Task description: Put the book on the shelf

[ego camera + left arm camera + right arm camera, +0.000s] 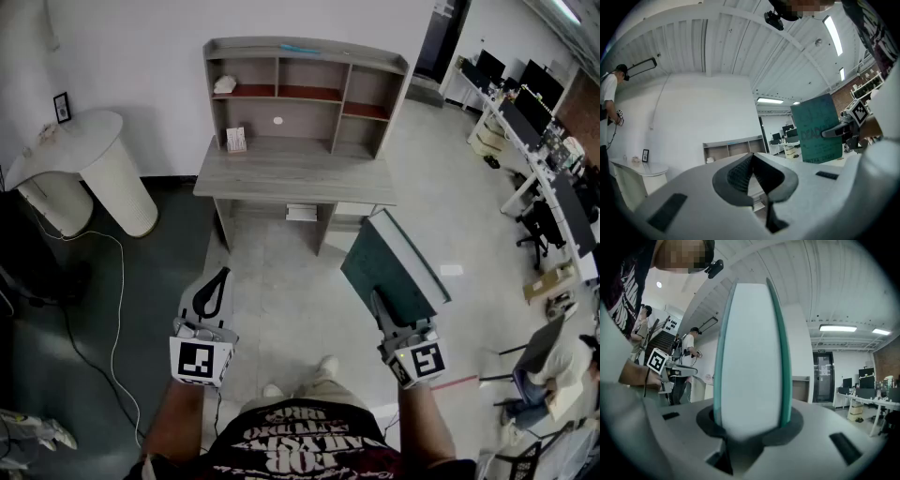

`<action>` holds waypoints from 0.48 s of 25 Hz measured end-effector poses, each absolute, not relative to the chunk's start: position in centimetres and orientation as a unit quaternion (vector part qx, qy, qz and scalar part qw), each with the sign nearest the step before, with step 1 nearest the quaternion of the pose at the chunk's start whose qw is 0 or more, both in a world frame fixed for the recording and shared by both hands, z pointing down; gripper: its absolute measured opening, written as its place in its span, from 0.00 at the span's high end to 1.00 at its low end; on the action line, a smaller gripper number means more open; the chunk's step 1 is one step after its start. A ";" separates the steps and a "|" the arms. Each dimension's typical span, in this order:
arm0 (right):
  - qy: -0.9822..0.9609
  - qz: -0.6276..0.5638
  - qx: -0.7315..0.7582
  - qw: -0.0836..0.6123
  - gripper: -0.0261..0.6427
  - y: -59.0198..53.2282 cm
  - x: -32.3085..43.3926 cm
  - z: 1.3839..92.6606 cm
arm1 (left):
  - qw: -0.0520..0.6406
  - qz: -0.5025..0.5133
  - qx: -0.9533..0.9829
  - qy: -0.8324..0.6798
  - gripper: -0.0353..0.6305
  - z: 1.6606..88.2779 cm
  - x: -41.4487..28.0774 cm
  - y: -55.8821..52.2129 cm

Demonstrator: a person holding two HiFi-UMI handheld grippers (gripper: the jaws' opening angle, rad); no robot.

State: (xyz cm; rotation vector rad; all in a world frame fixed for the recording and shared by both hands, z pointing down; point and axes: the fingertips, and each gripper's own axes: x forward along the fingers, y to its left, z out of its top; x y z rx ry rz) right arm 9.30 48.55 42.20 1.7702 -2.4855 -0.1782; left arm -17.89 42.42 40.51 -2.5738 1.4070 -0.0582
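Floor [281,281] between book [394,267] and shelf [305,94]

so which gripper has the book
The right gripper: its jaws are clamped on the green book, whose page edge fills that gripper's view. The left gripper is shut with nothing between its jaws.

Open-plan office or lab workspace. Straight ahead of the left gripper [221,277] and right gripper [378,302], a grey wooden desk [291,173] with a shelf hutch [305,89] stands against a white wall [131,56]. Far right of the right gripper are rows of computer desks [539,141] and office chairs [539,225]. Left of the left gripper stands a white pedestal table [84,155]. Overhead, strip lights [837,328] hang from a ribbed white ceiling [717,42].
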 end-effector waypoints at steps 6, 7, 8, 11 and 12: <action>-0.817 -0.069 0.570 0.057 0.72 49.5 8.9 42.3 | 0.099 -0.027 -0.878 0.467 0.94 40.9 -16.1 44.3; -0.818 -0.064 0.570 0.054 0.72 49.7 9.0 42.3 | 0.095 -0.028 -0.879 0.466 0.94 41.0 -16.0 44.5; -0.818 -0.060 0.569 0.049 0.72 49.9 9.0 42.2 | 0.092 -0.028 -0.880 0.465 0.94 41.0 -16.0 44.5; -0.819 -0.054 0.571 0.037 0.72 50.2 9.1 41.9 | 0.088 -0.026 -0.880 0.465 0.94 41.0 -16.3 44.3; -0.818 -0.053 0.571 0.035 0.72 50.4 9.2 41.9 | 0.088 -0.026 -0.880 0.466 0.94 41.0 -16.5 44.4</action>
